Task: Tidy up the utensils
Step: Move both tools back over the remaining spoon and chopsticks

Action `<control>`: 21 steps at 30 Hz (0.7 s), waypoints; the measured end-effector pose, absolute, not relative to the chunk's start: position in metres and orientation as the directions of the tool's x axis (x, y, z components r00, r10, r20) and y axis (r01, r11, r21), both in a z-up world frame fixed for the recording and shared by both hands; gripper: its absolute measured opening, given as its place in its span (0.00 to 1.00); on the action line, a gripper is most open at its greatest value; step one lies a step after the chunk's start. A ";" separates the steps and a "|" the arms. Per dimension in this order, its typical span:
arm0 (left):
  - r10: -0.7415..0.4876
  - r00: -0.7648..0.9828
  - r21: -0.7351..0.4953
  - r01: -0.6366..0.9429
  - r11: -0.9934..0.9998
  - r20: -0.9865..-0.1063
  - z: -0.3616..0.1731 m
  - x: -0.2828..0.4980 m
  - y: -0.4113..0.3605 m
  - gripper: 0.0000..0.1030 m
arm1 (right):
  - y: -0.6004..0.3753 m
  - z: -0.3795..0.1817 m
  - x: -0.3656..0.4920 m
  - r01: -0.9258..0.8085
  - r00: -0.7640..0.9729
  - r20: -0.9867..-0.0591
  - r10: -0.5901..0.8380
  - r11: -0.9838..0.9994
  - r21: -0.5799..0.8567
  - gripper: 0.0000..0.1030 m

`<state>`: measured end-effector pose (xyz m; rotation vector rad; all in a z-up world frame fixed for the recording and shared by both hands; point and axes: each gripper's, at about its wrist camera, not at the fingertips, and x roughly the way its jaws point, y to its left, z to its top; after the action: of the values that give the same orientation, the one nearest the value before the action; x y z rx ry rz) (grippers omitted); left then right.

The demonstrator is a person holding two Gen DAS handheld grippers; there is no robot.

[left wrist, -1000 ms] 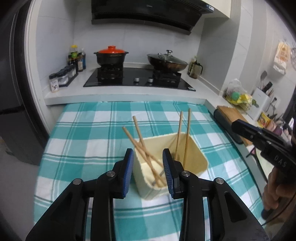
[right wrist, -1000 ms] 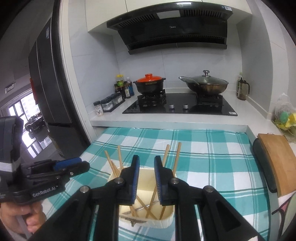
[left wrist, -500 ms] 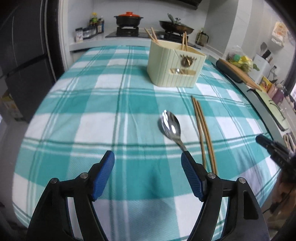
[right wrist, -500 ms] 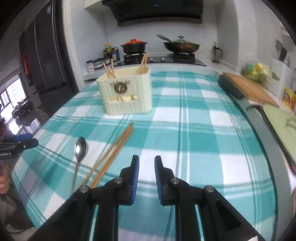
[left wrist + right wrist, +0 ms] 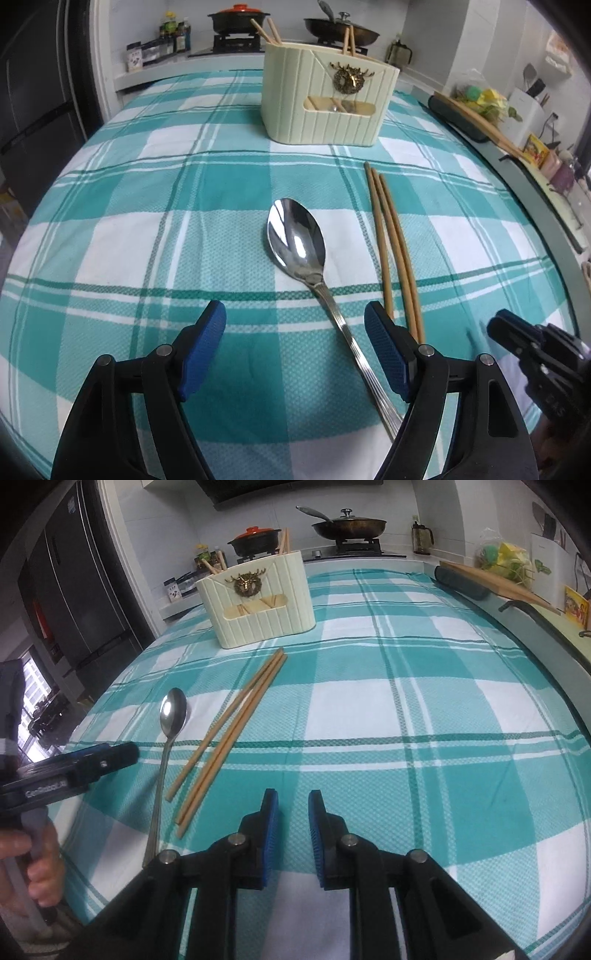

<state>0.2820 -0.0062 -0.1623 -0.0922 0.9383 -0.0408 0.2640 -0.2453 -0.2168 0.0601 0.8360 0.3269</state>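
A steel spoon [image 5: 297, 240] lies on the checked cloth, its handle running back between my left gripper's [image 5: 294, 345] wide-open jaws. Wooden chopsticks [image 5: 391, 240] lie just right of the spoon. A cream utensil holder [image 5: 327, 98] with several chopsticks in it stands farther back. In the right wrist view the spoon [image 5: 171, 716], the chopsticks [image 5: 236, 723] and the holder [image 5: 258, 602] lie to the left and ahead. My right gripper [image 5: 292, 834] is empty, its jaws a narrow gap apart, low over the cloth. The left gripper [image 5: 74, 771] shows there at the left edge.
The teal checked tablecloth [image 5: 147, 206] covers the table. A stove with a red-lidded pot [image 5: 238, 16] and a pan [image 5: 341, 31] stands behind. A wooden cutting board [image 5: 495, 581] lies along the right counter. A dark fridge [image 5: 77, 590] stands at the left.
Both grippers have come down from above the holder to the near side of the table. The left jaws have opened wide and now straddle the spoon's handle.
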 end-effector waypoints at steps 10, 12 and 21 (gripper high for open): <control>0.020 0.579 -0.007 -0.044 0.999 -0.815 -0.181 0.281 -0.012 0.82 | -0.243 -0.218 0.263 -0.253 0.620 -0.728 0.292 0.953 0.167 0.17; 0.025 0.579 -0.009 -0.055 0.998 -0.815 -0.181 0.282 -0.006 0.82 | -0.240 -0.215 0.270 -0.259 0.613 -0.729 0.303 0.950 0.177 0.17; 0.045 0.591 -0.008 -0.086 0.996 -0.805 -0.183 0.279 0.008 0.85 | -0.190 -0.229 0.325 -0.264 0.512 -0.774 0.372 0.926 0.271 0.16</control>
<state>0.2790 0.0081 -0.1828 -0.0479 0.9350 0.0762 0.3247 -0.1895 -0.2291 0.1240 0.9603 0.3838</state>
